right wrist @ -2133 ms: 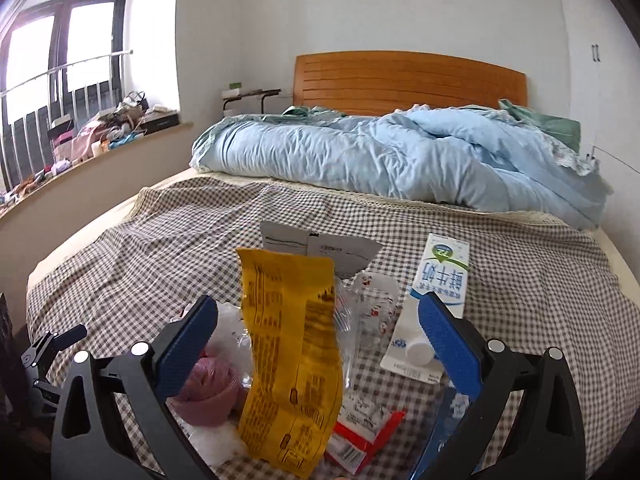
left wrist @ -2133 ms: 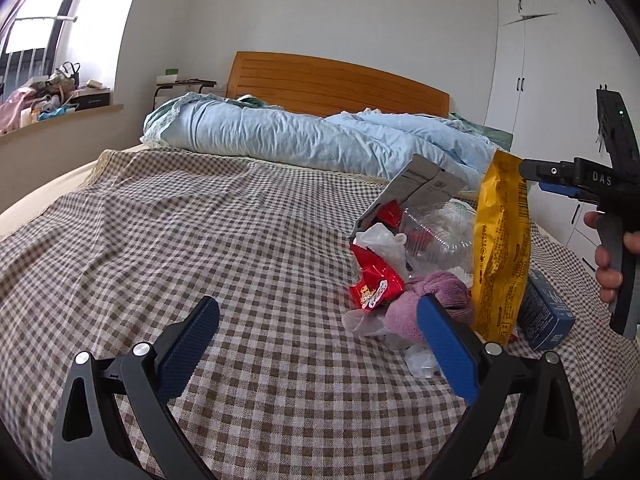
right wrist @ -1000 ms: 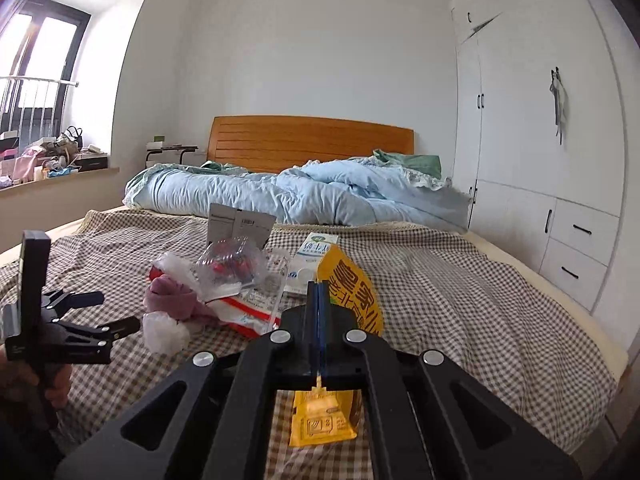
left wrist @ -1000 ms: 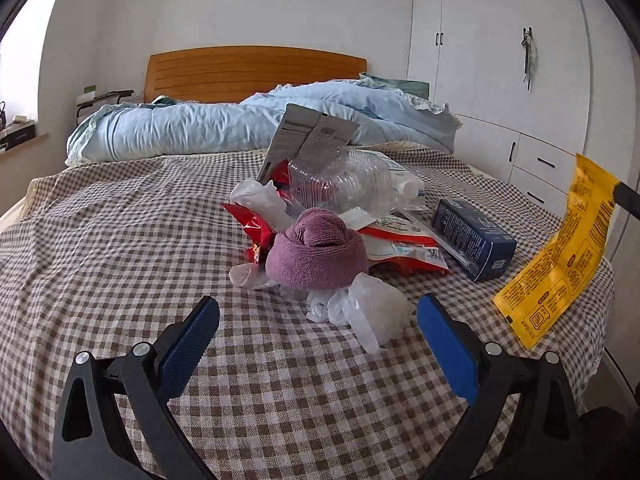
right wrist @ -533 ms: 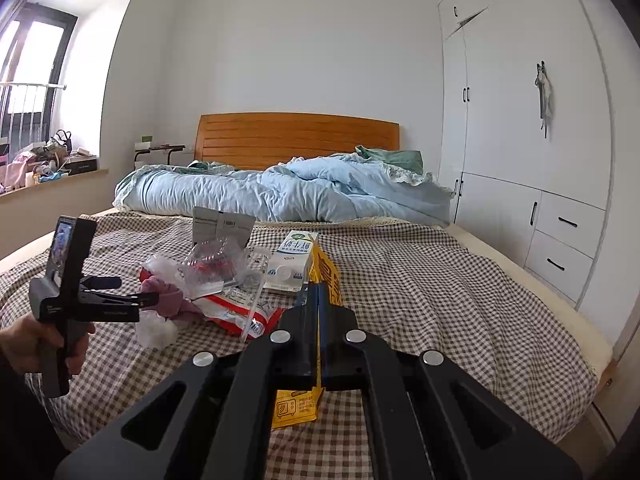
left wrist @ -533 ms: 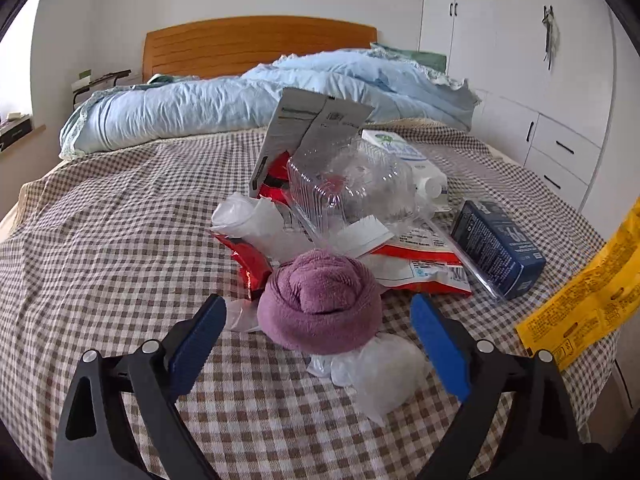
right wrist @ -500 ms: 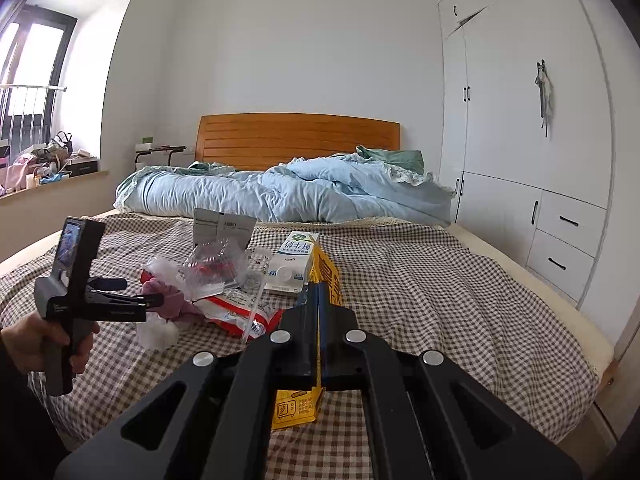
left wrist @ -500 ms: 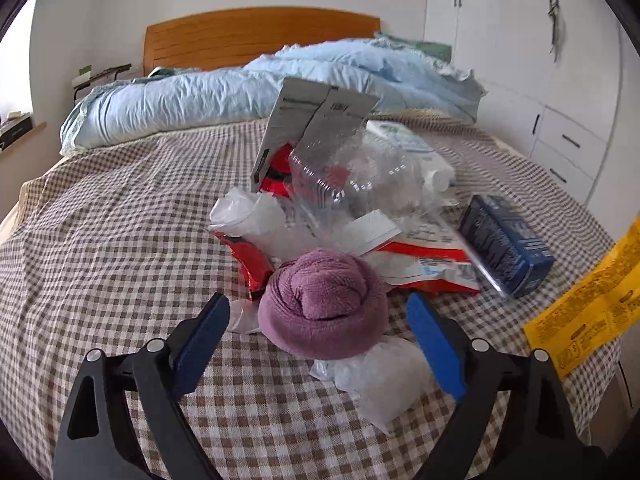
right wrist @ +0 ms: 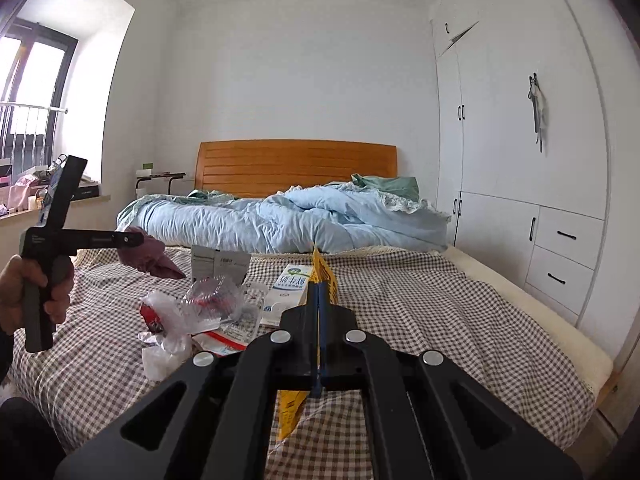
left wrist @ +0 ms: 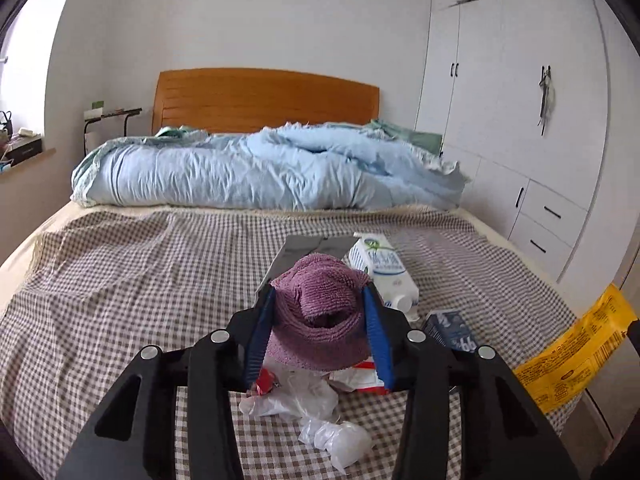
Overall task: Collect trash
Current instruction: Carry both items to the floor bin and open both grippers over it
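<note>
- On the checked bedspread (left wrist: 120, 280) there's a little heap of rubbish near the foot of the bed, and two bits are already up in the air.
- The left tool (left wrist: 318, 330) has its blue pads squeezed onto a purple towel bundle (left wrist: 320, 312). From the right wrist view you can see it hanging clear above the pile, not touching anything below.
- The right tool (right wrist: 318, 320) is clamped tight on a yellow snack wrapper (left wrist: 572, 360), pinched flat between the fingers and held off past the right edge of the bed.
- Left on the bed: a white milk carton (left wrist: 380, 268) lying flat, a grey cardboard piece (right wrist: 218, 262) propped up behind the pile, a clear crumpled plastic container (right wrist: 212, 300), a dark blue box (left wrist: 450, 326), a red-and-white packet (right wrist: 222, 338) and some scrunched clear plastic bags (left wrist: 304, 400).
- So I'd call it early going: two items lifted, maybe six or so waiting.
- No bin or bag anywhere in either view, so I can't tell where this stuff is headed. My guess is both tools need emptying before anything else gets picked up.
</note>
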Motion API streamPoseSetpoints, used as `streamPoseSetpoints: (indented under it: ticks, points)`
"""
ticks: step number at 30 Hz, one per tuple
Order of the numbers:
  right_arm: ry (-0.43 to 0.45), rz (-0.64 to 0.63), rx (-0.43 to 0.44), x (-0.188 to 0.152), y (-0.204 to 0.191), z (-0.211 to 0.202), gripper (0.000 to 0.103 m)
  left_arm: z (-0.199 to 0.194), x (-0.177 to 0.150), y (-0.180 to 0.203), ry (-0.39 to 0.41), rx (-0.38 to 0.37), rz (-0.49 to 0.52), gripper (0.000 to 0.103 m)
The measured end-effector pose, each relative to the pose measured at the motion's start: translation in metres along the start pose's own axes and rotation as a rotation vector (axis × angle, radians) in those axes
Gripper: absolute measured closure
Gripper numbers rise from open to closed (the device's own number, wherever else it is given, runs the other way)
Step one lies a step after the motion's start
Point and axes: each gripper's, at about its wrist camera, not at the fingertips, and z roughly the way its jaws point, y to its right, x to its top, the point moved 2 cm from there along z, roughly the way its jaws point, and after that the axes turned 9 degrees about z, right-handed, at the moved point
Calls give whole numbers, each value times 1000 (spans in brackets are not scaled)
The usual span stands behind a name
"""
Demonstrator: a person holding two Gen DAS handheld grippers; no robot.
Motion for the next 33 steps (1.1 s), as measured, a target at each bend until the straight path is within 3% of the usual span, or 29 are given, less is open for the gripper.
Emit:
streamPoseSetpoints:
  ticks: [6, 10, 13, 18, 21, 27, 33]
  points:
    - [23, -8, -106, 13, 39, -57, 103, -37, 4, 60, 46, -120, 55, 62]
    - [-5, -9, -265, 3, 83, -114, 103, -49, -14, 131, 46, -284, 114, 62]
    - [-71, 13, -397, -23, 120, -152, 103, -46, -37, 197, -10, -441, 162, 62]
    - [-219, 116, -565, -94, 182, -195, 103, -38, -95, 304, -140, -632, 254, 62]
    - [-319, 174, -633, -147, 211, -202, 103, -31, -135, 358, -213, -677, 307, 62]
    - [-551, 337, -651, -269, 262, -194, 103, -10, -208, 431, -382, -726, 390, 62]
    - [-694, 518, -635, -358, 284, -181, 103, 4, -254, 471, -477, -744, 431, 62]
